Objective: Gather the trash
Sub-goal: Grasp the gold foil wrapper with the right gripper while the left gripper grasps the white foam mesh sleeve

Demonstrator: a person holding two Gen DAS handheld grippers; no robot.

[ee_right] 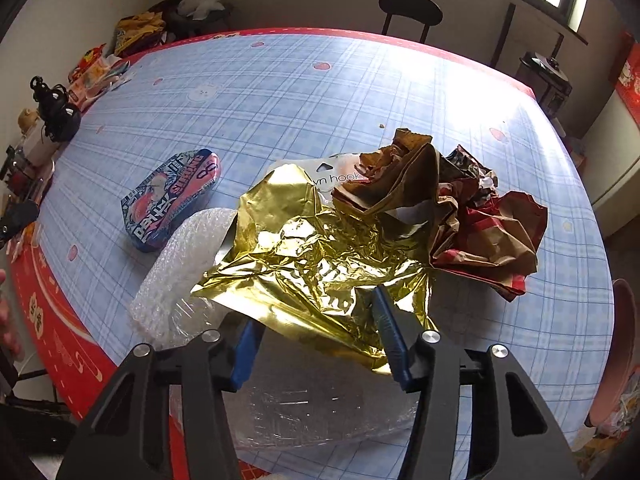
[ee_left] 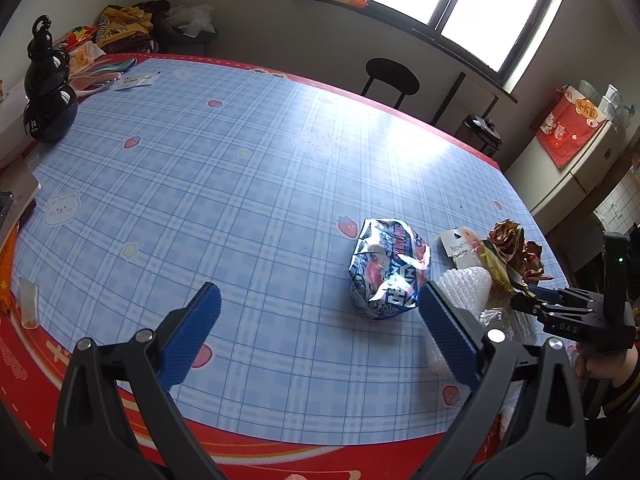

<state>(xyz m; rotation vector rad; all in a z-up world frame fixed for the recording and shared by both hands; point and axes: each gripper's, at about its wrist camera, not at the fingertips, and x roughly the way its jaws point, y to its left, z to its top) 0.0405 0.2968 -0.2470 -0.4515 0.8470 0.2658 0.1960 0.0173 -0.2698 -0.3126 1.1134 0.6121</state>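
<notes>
The left claw [ee_left: 316, 320] hangs wide open over the table [ee_left: 240, 168], nothing between its fingers — the crumpled blue wrapper [ee_left: 386, 272] lies just beyond its right fingertip. The right claw [ee_right: 316, 324] stands half-closed around the edge of the gold foil [ee_right: 304, 256]; whether the pads pinch it I cannot tell. Brown paper [ee_right: 472, 216] and bubble wrap [ee_right: 180, 272] flank the foil.

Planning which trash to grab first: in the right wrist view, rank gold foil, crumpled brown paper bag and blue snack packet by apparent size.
1. gold foil, though nearest the camera
2. crumpled brown paper bag
3. blue snack packet
</notes>
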